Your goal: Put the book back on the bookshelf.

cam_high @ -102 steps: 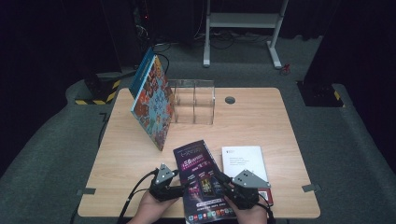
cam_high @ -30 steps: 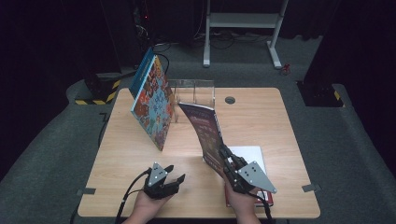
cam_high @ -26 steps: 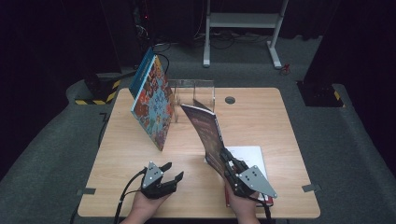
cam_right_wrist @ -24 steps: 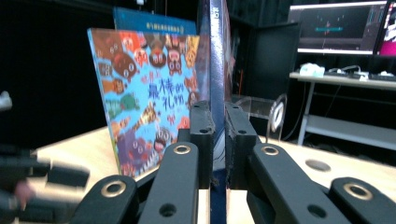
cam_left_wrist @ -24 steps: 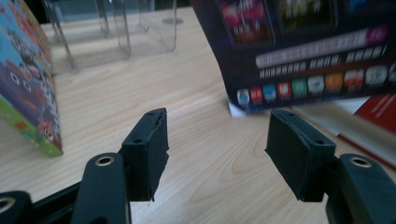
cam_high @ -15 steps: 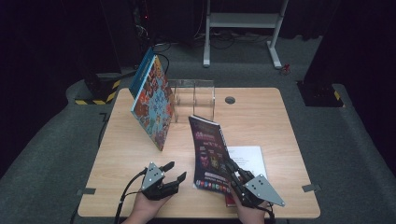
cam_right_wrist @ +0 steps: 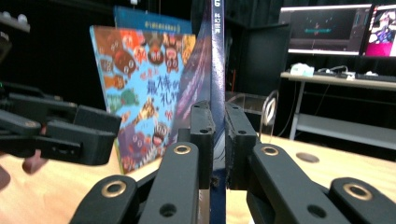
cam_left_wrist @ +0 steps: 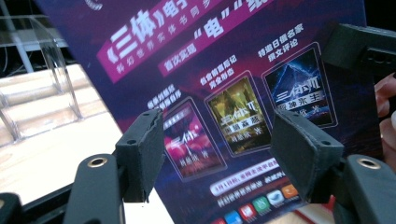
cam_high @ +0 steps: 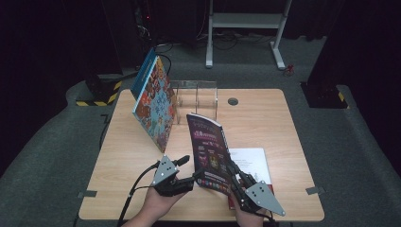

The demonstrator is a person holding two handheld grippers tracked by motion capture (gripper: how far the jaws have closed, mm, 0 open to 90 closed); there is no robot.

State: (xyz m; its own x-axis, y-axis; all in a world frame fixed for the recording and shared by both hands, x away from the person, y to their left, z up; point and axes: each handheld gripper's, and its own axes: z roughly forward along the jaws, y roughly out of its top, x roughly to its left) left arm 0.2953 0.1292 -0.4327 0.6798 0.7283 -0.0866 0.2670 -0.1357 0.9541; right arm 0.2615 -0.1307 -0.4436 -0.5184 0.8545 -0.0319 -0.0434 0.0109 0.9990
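Right claw [cam_high: 235,174] clamps magazine [cam_high: 208,152] upright; left claw [cam_high: 188,169] agape, just been opening.

The dark magazine [cam_high: 210,153] hid part of the white booklet [cam_high: 253,161] and the red item [cam_high: 231,202] beneath it. In the left gripper view, its cover ran off the top edge. The clear rack [cam_high: 196,97] stood partly behind the picture book [cam_high: 156,104].

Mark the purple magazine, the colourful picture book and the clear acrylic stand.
purple magazine [cam_high: 210,151]: high view, middle of its cover, held upright.
colourful picture book [cam_high: 156,106]: high view, centre of its front cover, leaning against the stand.
clear acrylic stand [cam_high: 197,97]: high view, its transparent front wall.
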